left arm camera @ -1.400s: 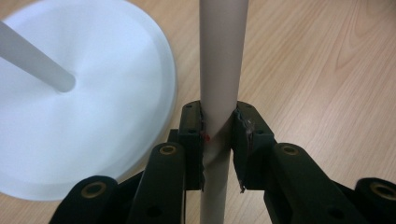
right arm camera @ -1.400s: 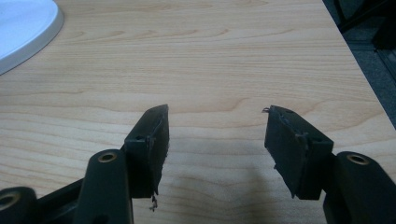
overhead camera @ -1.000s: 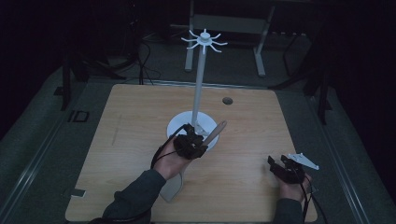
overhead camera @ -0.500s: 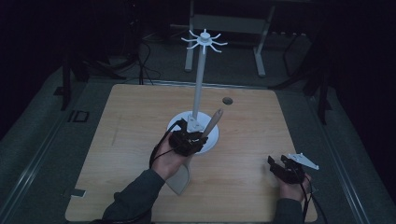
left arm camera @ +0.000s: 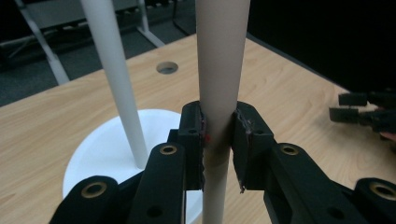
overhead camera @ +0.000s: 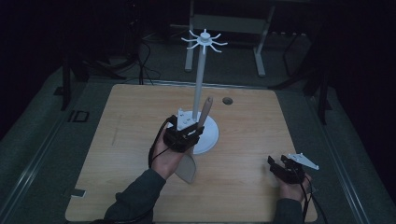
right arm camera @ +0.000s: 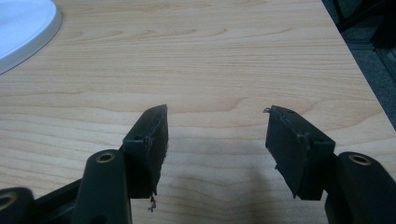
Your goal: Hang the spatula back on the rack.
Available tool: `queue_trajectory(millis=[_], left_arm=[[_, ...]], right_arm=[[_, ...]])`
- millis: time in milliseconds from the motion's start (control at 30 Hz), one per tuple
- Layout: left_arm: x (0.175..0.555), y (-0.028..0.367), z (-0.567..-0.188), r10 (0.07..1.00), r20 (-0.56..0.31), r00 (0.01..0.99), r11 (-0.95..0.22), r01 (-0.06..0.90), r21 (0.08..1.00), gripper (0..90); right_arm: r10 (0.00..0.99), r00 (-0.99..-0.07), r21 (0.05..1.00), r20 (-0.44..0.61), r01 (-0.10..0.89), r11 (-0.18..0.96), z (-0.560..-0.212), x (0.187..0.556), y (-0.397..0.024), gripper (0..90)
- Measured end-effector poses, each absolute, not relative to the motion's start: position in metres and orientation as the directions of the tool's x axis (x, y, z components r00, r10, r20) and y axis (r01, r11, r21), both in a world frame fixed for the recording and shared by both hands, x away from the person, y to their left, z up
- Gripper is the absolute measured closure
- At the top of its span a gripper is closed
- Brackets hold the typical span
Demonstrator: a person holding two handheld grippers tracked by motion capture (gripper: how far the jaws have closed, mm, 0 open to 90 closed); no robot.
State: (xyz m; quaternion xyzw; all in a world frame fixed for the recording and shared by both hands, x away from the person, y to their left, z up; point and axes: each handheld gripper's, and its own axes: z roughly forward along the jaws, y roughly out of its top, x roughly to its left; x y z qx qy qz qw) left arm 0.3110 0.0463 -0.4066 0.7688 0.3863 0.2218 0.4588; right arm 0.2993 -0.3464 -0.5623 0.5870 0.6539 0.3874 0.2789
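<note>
My left gripper (overhead camera: 183, 134) (left arm camera: 218, 127) is shut on the beige handle (left arm camera: 219, 70) of a spatula-like utensil (overhead camera: 206, 108). The handle stands almost upright just right of the white pole (overhead camera: 200, 79) (left arm camera: 116, 79) of a hook stand, above its round white base (overhead camera: 211, 135) (left arm camera: 100, 149). The utensil's broad blade (overhead camera: 187, 169) hangs below my hand, near the table. The stand's crown of hooks (overhead camera: 204, 40) is high above the handle tip. My right gripper (overhead camera: 284, 168) (right arm camera: 217, 128) rests open near the table's front right corner with nothing between its jaws.
The wooden table (overhead camera: 130, 121) has a small round hole (overhead camera: 227, 100) (left arm camera: 167, 67) behind the stand. An edge of the white base (right arm camera: 23, 28) lies far left of my right gripper. Dark floor and metal frame legs (overhead camera: 259, 51) lie beyond the far edge.
My left gripper has turned the utensil from leaning right to nearly upright, with the handle tip higher and closer to the pole. The right gripper has stayed put.
</note>
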Motion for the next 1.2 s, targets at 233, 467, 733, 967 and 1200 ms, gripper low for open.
queue_trajectory(millis=[233, 467, 733, 967, 1200], left_arm=[[0.311, 0.051, -0.401, 0.82, -0.021, 0.572, -0.24, 0.376, 0.895, 75.2], [0.313, 0.051, -0.396, 0.826, -0.02, 0.564, -0.227, 0.365, 0.903, 75.2], [0.316, 0.048, -0.387, 0.828, -0.009, 0.561, -0.226, 0.348, 0.91, 75.2], [0.317, 0.046, -0.378, 0.836, -0.005, 0.548, -0.207, 0.324, 0.923, 75.2], [0.318, 0.044, -0.367, 0.841, 0.0, 0.541, -0.193, 0.3, 0.934, 75.2]], right_arm=[[0.984, -0.156, 0.834, 0.089, 0.551, 0.012, -0.562, 0.299, -0.347, 38.7], [0.984, -0.155, 0.834, 0.089, 0.551, 0.012, -0.562, 0.299, -0.347, 38.6], [0.984, -0.153, 0.832, 0.091, 0.554, 0.009, -0.562, 0.3, -0.347, 38.0], [0.984, -0.152, 0.832, 0.091, 0.554, 0.009, -0.562, 0.3, -0.347, 38.0], [0.984, -0.154, 0.832, 0.092, 0.555, 0.009, -0.562, 0.3, -0.347, 37.9]])
